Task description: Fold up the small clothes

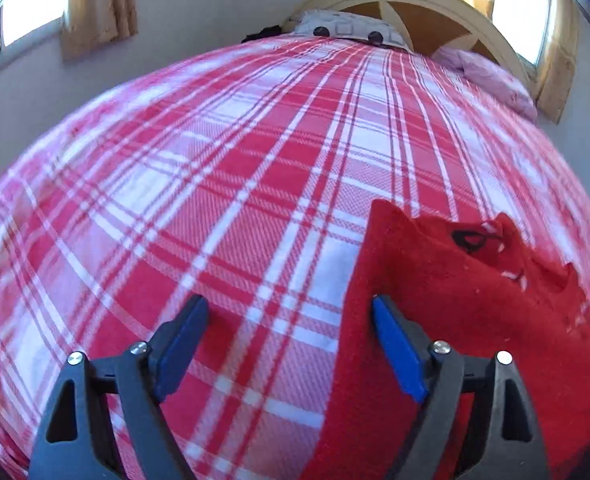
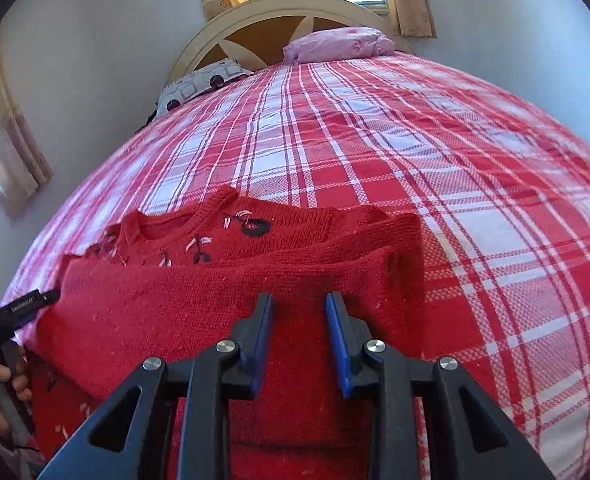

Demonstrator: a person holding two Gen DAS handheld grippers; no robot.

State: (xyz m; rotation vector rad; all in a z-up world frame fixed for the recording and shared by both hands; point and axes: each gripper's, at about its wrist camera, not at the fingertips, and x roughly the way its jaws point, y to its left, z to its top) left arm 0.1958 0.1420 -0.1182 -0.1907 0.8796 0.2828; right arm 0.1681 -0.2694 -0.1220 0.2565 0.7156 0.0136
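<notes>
Red sweater (image 2: pixel 223 304) lying on plaid bedspread (image 2: pixel 415 152), sleeves folded in across body, neckline toward headboard. Left gripper (image 1: pixel 291 312) spread wide, nothing between jaws, one finger over sweater edge. Right gripper (image 2: pixel 299 308) partly parted above sweater, gripping nothing; likely released after fold.

plaid bedspread (image 2: pixel 415 152), headboard (image 2: pixel 255 12), pink pillow (image 2: pixel 335 44), curtains (image 1: pixel 99 4)

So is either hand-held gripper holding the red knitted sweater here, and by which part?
Neither. The left hand-held gripper stands wide open beside the red knitted sweater; the right hand-held gripper is open above its folded part, pads clear.
</notes>
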